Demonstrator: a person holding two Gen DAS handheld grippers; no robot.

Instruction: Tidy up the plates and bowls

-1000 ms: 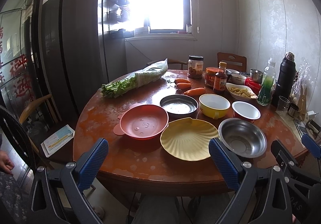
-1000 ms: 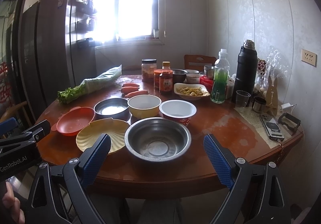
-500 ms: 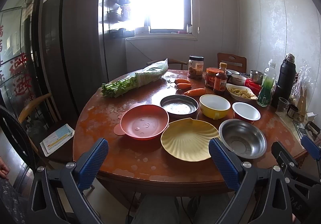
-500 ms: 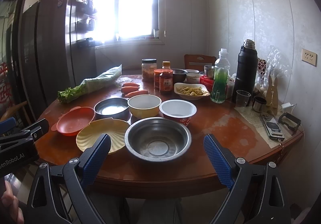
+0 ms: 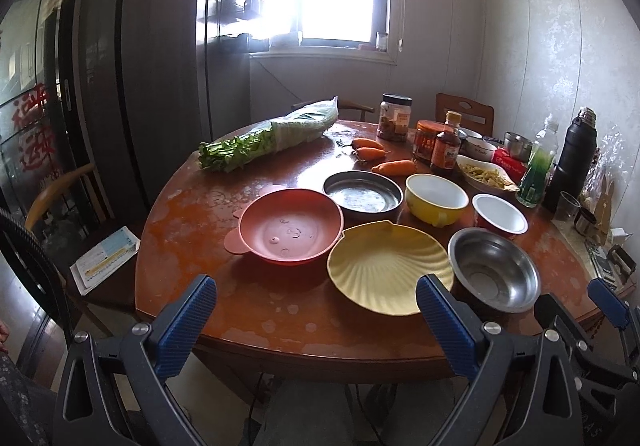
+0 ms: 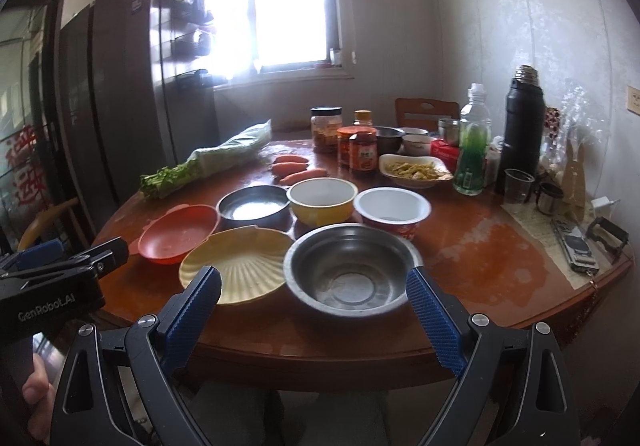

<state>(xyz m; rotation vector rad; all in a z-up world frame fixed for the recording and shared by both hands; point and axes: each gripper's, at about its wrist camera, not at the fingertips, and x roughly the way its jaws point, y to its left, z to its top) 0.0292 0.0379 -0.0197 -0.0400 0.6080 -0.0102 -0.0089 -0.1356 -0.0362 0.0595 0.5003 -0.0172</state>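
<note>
Left gripper (image 5: 316,310): jaws spread wide, holding nothing, hanging off the near edge of the round table (image 5: 188,214) and level, pointing across it. Between its fingers sits the near rim of the yellow shell plate (image 5: 386,272), right fingertip overlapping that rim in view; contact can't be judged. Just left of the plate and touching it is the red bowl (image 5: 290,224), with small ear-like tabs on its left rim. Behind those, a dark metal dish (image 5: 362,196), then a yellow bowl (image 5: 436,198) and a white-lined red bowl (image 5: 500,214) in a row going right.

Right gripper (image 6: 314,298): also spread wide and empty, level, aimed at the steel bowl (image 6: 348,270). The bowl lies squarely between the two fingers at the near table edge; fingers flank it, apart from the rim on the left, right fingertip close to it. The left gripper body shows at the left edge of the right wrist view, with part of a hand (image 6: 38,390) gripping below it.

Further out: carrots (image 6: 294,168), bagged greens (image 5: 272,136), jars (image 6: 356,152), a food dish (image 6: 416,170), green bottle (image 6: 472,150), black flask (image 6: 522,126), window (image 6: 276,14) behind.
</note>
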